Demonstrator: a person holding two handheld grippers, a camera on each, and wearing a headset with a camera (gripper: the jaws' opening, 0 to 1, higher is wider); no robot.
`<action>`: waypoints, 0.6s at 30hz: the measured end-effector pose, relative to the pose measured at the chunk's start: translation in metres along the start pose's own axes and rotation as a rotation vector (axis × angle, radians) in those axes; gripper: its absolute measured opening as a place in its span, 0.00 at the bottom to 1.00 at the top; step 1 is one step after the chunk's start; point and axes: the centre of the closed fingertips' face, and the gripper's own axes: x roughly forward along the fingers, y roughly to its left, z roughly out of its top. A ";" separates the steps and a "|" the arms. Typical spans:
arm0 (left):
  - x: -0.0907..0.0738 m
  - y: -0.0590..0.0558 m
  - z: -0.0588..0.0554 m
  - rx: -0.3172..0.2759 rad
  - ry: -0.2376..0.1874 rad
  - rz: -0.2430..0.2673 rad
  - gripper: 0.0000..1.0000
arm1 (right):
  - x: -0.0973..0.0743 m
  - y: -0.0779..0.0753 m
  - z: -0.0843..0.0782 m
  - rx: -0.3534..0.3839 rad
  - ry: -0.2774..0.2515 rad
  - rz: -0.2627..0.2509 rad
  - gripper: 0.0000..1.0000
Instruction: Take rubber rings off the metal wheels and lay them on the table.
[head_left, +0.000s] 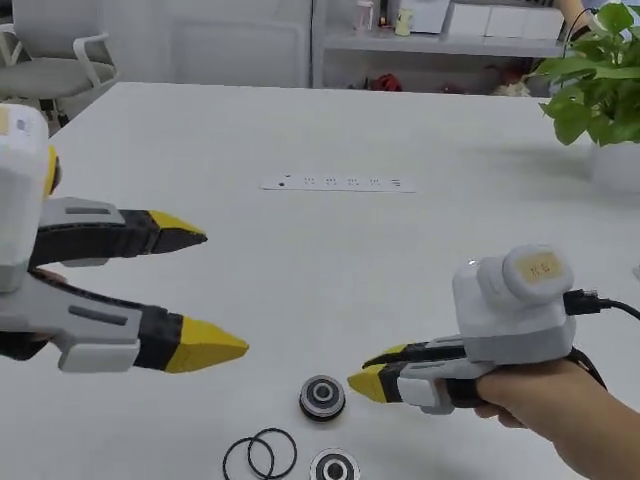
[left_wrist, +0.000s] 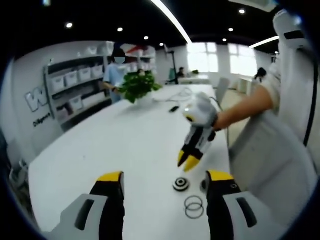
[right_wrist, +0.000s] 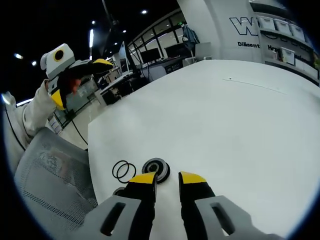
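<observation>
White bench (head_left: 330, 130) in an open office; power strip (head_left: 338, 183) set mid-surface, well beyond both grippers, potted plant (head_left: 595, 70) at the far corner on the right gripper's side.

Right gripper (head_left: 365, 375): held low, just above the bench, jaws narrow with a slim gap, nothing between them. Tips just beside a metal wheel (head_left: 322, 397), not touching as far as the head view shows. The wheel lies flat and carries a dark outer band, likely a rubber ring not yet off. A low, narrow approach suits nipping that thin band at its edge.

Left gripper (head_left: 225, 292): raised clear of the surface, jaws wide apart, empty. The wheel sits ahead of it and below, between its jaws in the left gripper view. Probably waiting to pin the wheel while the other pulls.

Two rubber rings (head_left: 260, 455): flat on the bench, overlapping, near the right gripper's tips on the person's side of the wheel. Second wheel (head_left: 334, 467) just beside them; its rim looks brighter, possibly bare, hard to tell
</observation>
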 end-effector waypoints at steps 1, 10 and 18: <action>0.004 0.000 0.000 0.006 0.002 -0.008 0.67 | 0.001 0.000 -0.003 -0.009 0.009 0.004 0.15; 0.043 -0.010 -0.004 0.083 0.022 -0.069 0.64 | 0.006 0.007 -0.008 -0.063 0.025 0.051 0.19; 0.074 -0.022 -0.020 0.067 0.016 -0.115 0.57 | 0.013 0.015 -0.014 -0.143 0.048 0.081 0.21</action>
